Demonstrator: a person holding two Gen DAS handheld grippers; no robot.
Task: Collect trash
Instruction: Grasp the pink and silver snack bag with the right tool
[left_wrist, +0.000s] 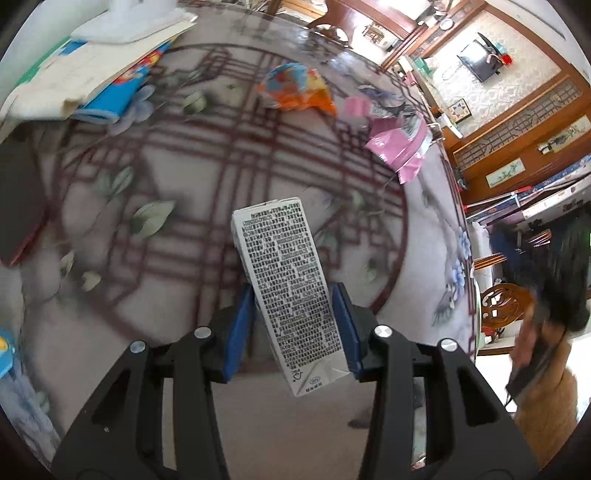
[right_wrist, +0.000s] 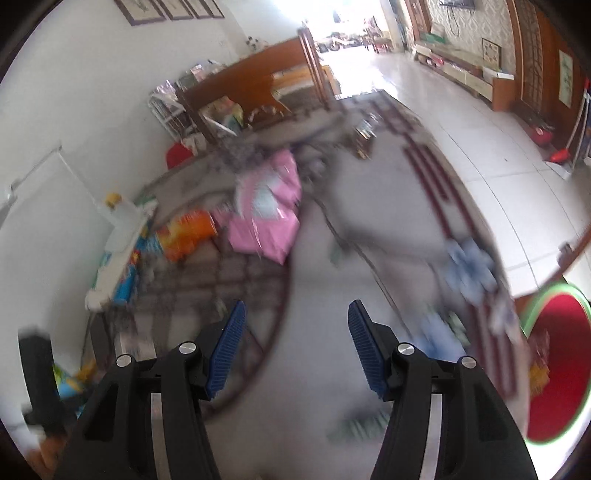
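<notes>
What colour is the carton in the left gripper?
The carton is white with dense black print, clearest in the left wrist view.

The table (left_wrist: 258, 424) has a grey top printed with a dark red lattice, pale leaves and blue flowers near its right edge. Beyond this edge, the left wrist view shows a wall with patterned light wallpaper (left_wrist: 517, 85) framed in brown carved wood, and a dark television (left_wrist: 478, 61) mounted on it. The right wrist view is blurred. It shows a white wall (right_wrist: 74, 92) with framed pictures (right_wrist: 170, 9) at the top, a brown wooden bench (right_wrist: 258, 85) behind the table, a glossy white tiled floor (right_wrist: 480, 129), and strong daylight from a far opening (right_wrist: 332, 29). A round red stool (right_wrist: 557, 362) with a green rim stands by the table's right edge.
</notes>
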